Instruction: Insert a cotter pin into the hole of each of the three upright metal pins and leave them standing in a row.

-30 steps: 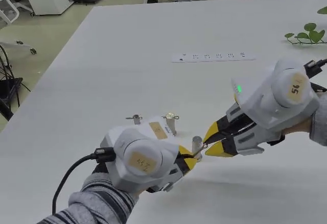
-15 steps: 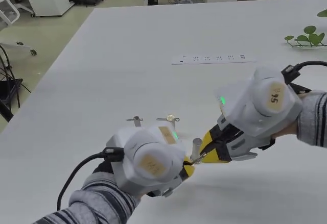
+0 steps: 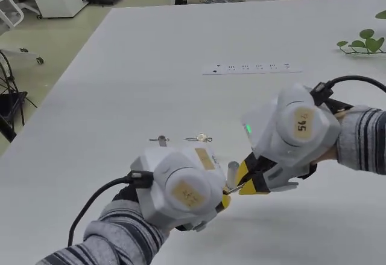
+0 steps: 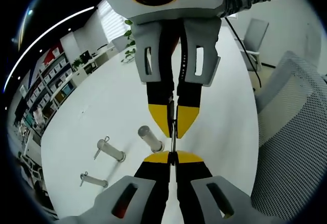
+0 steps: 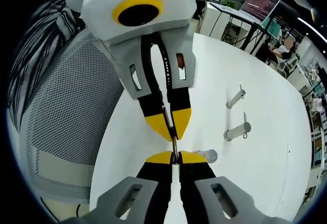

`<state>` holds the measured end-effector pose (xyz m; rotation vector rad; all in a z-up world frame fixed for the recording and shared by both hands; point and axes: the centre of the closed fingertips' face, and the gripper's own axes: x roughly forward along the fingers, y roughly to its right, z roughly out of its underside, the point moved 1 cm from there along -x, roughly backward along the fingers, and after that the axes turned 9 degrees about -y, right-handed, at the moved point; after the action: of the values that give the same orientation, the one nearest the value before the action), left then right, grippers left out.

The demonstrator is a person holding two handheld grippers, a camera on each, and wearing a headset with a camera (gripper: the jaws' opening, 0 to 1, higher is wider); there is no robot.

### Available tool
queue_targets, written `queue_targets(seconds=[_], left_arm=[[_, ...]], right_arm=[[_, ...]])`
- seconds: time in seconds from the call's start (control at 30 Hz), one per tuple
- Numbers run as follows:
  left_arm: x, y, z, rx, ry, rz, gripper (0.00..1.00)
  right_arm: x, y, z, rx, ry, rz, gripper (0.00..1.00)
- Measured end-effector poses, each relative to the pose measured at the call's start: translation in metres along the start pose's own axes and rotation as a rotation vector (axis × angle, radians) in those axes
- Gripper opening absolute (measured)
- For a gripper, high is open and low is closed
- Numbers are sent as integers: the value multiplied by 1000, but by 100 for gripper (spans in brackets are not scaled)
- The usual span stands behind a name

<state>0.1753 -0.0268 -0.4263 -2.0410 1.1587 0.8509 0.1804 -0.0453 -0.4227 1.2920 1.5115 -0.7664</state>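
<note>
A thin cotter pin (image 4: pixel 172 138) spans the gap between my two grippers, just in front of a bare upright metal pin (image 3: pixel 233 171). My left gripper (image 4: pixel 172 157) is shut on one end of it. My right gripper (image 5: pixel 174 157) is shut on the looped end of the cotter pin (image 5: pixel 173 143). In the head view the left gripper (image 3: pixel 224 200) and the right gripper (image 3: pixel 242 184) meet tip to tip beside the bare pin. Two more metal pins (image 3: pixel 161 139) (image 3: pixel 202 138) stand behind, each with a cotter pin through it. They appear in the left gripper view (image 4: pixel 111 150) (image 4: pixel 94 180).
A white power strip (image 3: pixel 252 68) lies farther back on the white table (image 3: pixel 151 84). A green plant sprig (image 3: pixel 362 40) rests at the far right. The table's left edge drops to a floor with chairs and cabinets.
My right gripper has moved left and down to the left gripper's tips, and its jaws have shut on the cotter pin. The left gripper has barely moved.
</note>
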Motion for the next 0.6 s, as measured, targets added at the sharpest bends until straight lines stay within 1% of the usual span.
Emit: queue_targets(seconds=[0.07, 0.13, 0.23, 0.43, 0.53, 0.6], left_arm=[[0, -1, 0, -7, 4, -3, 0], [-1, -1, -1, -10, 7, -5, 0], [-1, -5, -1, -25, 15, -21, 0], [-3, -10, -4, -99, 68, -18, 2], [-3, -11, -3, -145, 87, -11, 7], [-2, -12, -2, -155, 90, -15, 10]], right_arm=[[0, 0, 1, -13, 7, 11, 0], [1, 0, 2, -9, 13, 12, 0], [2, 1, 2, 3, 44, 34, 0], [0, 4, 4, 16, 86, 69, 0], [-1, 8, 8, 38, 97, 88, 0], [-2, 11, 11, 57, 104, 107, 0]])
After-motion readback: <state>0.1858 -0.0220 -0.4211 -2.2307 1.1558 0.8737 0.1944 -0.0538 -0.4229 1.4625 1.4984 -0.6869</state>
